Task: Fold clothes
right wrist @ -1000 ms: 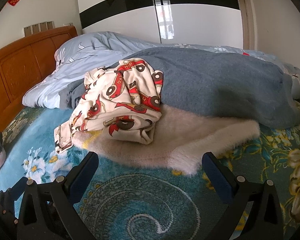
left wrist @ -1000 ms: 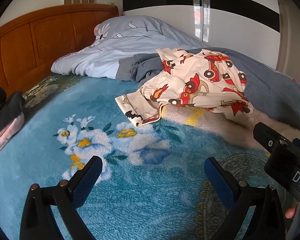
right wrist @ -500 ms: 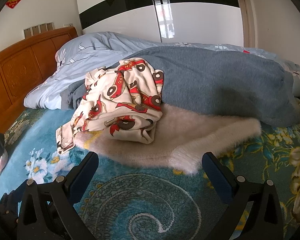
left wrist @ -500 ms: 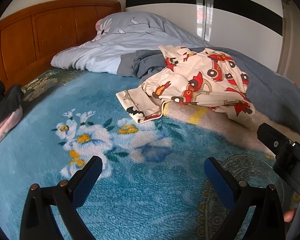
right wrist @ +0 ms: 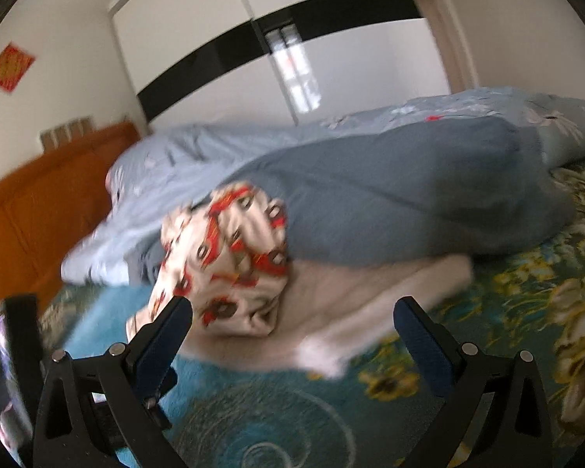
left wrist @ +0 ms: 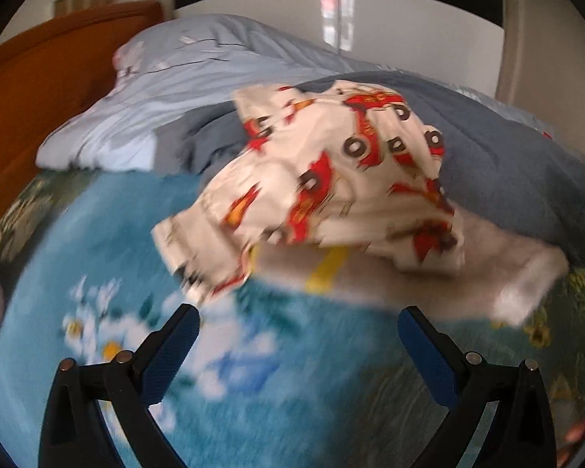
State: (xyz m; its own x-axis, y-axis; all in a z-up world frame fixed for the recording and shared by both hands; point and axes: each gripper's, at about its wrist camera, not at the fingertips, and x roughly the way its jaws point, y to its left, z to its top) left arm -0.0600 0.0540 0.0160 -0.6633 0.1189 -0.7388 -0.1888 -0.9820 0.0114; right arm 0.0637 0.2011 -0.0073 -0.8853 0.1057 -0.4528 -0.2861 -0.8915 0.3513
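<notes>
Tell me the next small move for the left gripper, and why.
Probably ease the left gripper forward to the near hanging corner of the crumpled cream garment with red cars. Its jaws are open and empty, and that corner lies just ahead on the blue floral blanket.

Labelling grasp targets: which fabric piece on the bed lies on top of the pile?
The cream garment with red cars: it drapes over the fuzzy off-white piece and leans on the grey-blue blanket. Both tongs are open, holding nothing.
</notes>
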